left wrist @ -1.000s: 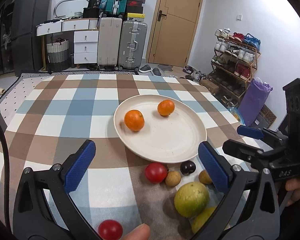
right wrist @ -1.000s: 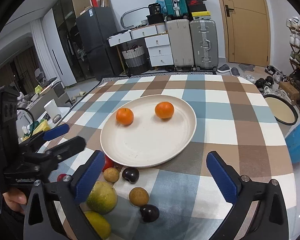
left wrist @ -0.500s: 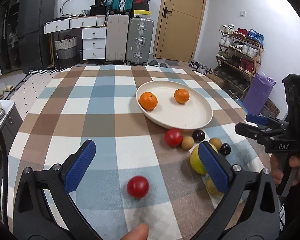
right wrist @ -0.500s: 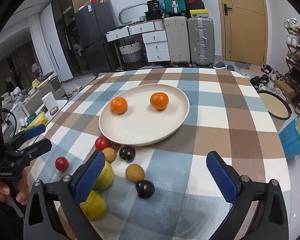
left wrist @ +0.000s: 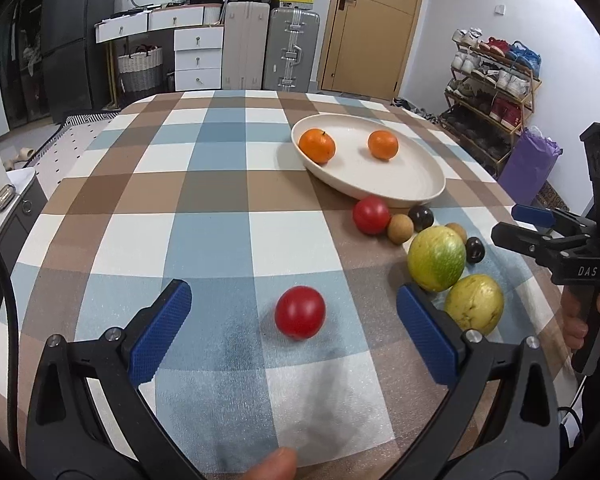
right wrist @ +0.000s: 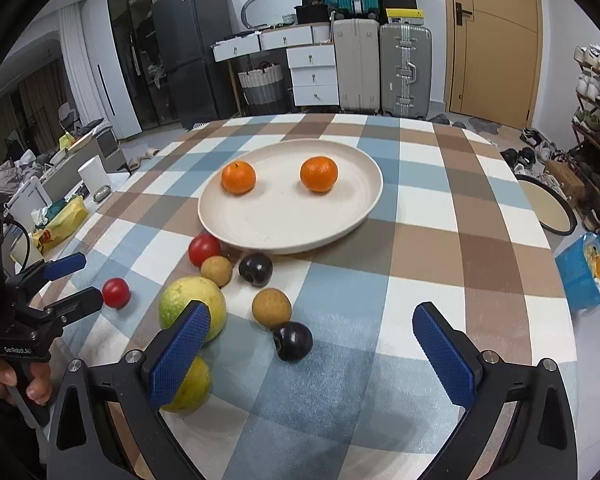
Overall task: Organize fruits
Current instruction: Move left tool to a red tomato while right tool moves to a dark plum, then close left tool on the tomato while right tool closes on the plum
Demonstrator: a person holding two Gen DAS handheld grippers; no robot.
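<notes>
A cream plate (left wrist: 400,184) (right wrist: 284,220) holds two oranges (left wrist: 317,146) (right wrist: 318,174). Near its front rim lie a red tomato (left wrist: 371,215) (right wrist: 204,249), two brown longans (right wrist: 271,306), two dark plums (right wrist: 293,340), and two yellow-green fruits (left wrist: 436,258) (right wrist: 192,312). A second red tomato (left wrist: 300,312) (right wrist: 116,293) lies apart on the cloth. My left gripper (left wrist: 294,330) is open, with that tomato between its fingers, just ahead. My right gripper (right wrist: 308,350) is open and empty, above the plums.
The table has a checked cloth (left wrist: 204,216). Suitcases (right wrist: 404,72), drawers and a fridge stand behind it. A shoe rack (left wrist: 492,92) is to the right. A blue box (right wrist: 584,276) and a round tray (right wrist: 548,208) lie off the table's right edge.
My left gripper has pulled back from the plate and swung towards the lone red tomato, which now sits between its fingers. My right gripper has drawn back slightly. No fruit moved.
</notes>
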